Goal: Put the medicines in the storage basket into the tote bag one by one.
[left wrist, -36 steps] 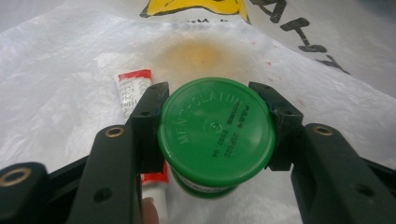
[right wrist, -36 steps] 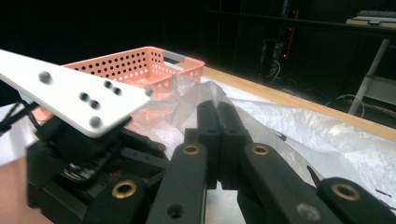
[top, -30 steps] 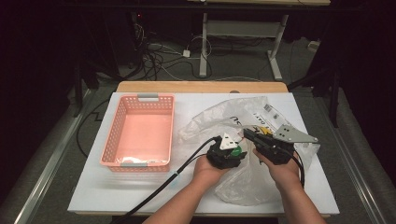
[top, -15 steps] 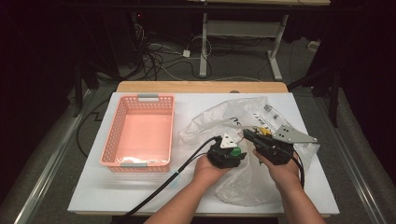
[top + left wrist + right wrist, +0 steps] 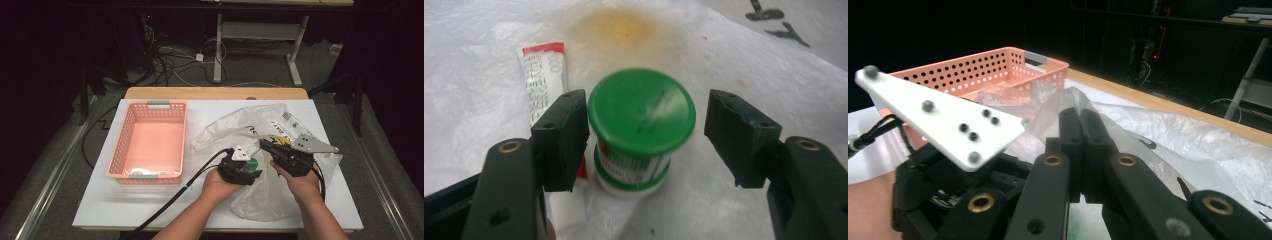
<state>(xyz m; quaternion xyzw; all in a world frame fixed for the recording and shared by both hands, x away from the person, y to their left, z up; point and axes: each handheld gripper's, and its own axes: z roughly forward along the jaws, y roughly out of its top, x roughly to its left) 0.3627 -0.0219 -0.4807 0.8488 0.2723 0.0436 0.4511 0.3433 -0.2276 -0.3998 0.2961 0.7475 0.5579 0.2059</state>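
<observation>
1. My left claw (image 5: 646, 135) straddles a small green-lidded jar (image 5: 640, 131); its jaws have just been opening, and neither pad presses the jar, so it is released.
2. The jar stands upright inside the clear plastic bag (image 5: 265, 125) at the counter's (image 5: 150, 210) five o'clock area, a white tube (image 5: 544, 85) lying at its nine o'clock in the left gripper view.
3. My right claw (image 5: 1081, 127) is clenched on a fold of the bag, holding it up.
4. I judge I am at the step of picking the jar out of the bag.
5. Next I need to close squarely on the jar, then lift it toward the pink basket (image 5: 150, 142) at nine o'clock.
</observation>
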